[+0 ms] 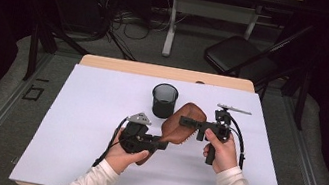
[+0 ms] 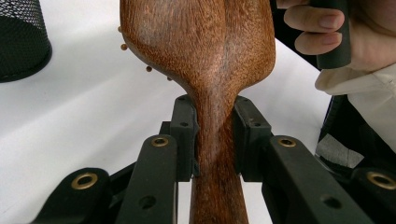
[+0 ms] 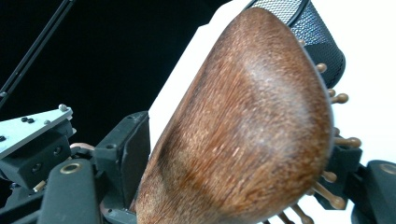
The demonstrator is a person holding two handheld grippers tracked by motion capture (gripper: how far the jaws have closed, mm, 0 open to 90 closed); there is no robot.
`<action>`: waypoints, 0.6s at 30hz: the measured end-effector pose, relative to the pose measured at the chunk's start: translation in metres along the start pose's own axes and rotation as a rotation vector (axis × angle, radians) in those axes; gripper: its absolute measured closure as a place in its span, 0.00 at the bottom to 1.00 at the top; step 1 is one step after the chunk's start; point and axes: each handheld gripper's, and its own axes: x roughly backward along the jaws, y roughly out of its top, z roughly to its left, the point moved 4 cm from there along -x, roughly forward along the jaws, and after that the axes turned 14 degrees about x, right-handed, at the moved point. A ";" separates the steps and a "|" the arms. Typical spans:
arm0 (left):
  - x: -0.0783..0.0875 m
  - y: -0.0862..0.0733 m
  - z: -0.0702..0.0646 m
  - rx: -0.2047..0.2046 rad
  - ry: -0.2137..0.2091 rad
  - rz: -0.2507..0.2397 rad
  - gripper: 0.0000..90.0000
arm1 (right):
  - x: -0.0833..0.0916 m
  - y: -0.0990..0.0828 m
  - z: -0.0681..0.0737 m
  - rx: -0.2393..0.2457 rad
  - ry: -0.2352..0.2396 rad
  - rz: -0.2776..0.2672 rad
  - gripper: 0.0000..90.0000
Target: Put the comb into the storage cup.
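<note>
A wooden hairbrush (image 1: 175, 131) is held just above the white mat, back side up, its bristles facing down. My left gripper (image 1: 161, 144) is shut on its narrow handle; in the left gripper view both pads (image 2: 184, 135) clamp the handle of the hairbrush (image 2: 201, 56). My right gripper (image 1: 184, 121) reaches in from the right around the brush's wide head. In the right gripper view one pad (image 3: 128, 154) lies against the wooden back of the hairbrush (image 3: 243, 140), and the other pad sits at the bristle tips.
A black mesh cup (image 1: 164, 100) stands upright on the mat just behind the brush. The white mat (image 1: 84, 135) covers most of the wooden table. A dark chair (image 1: 239, 57) and another table's legs stand beyond the far edge.
</note>
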 end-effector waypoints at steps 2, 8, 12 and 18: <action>0.000 0.000 0.001 -0.001 -0.001 0.004 0.81 | 0.000 -0.001 -0.001 0.000 -0.002 0.003 0.29; -0.002 -0.001 0.002 0.001 0.002 0.010 0.81 | 0.000 -0.002 -0.003 -0.022 0.006 0.005 0.32; -0.004 -0.002 0.003 -0.002 0.003 0.013 0.81 | 0.000 -0.002 -0.006 -0.042 0.010 0.004 0.33; -0.004 -0.002 0.003 -0.001 0.005 0.018 0.81 | 0.000 -0.003 -0.008 -0.047 0.010 0.008 0.35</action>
